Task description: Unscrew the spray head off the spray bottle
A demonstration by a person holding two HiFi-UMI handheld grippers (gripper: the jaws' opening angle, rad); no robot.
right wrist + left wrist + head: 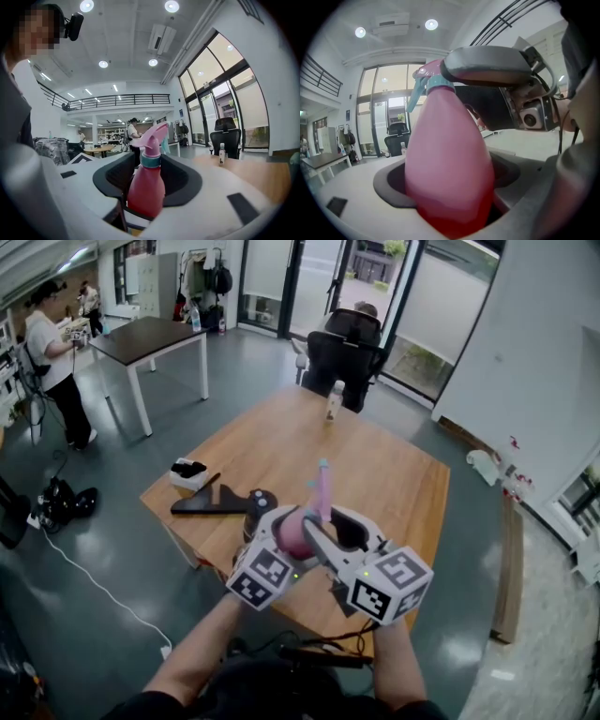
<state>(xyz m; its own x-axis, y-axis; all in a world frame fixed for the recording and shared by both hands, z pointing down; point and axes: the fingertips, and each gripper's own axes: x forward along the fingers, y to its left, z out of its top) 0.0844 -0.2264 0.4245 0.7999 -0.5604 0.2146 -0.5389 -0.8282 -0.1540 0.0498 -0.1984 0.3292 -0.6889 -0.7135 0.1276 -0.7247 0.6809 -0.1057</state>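
Left tongs (450, 187) clamp spray bottle (447, 154), right tongs (147, 180) gape around it; small bottle (334, 399) beyond.

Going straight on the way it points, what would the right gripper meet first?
The bottle: it stands between the open fingers, so little travel seems left before contact, though depth is hard to judge.

The head view looks from above, forward and steeply down, onto the light wooden table (394, 474); the pink plastic spray bottle (298, 532) sits close below its centre. The left gripper view presses right up to that bottle, which fills its middle, and faces the tall glass doors (375, 108); the right gripper view stands slightly farther back, facing the railed gallery (117, 99). All three share the bottle, the black office chair (352, 338) and the small clear bottle (334, 401).
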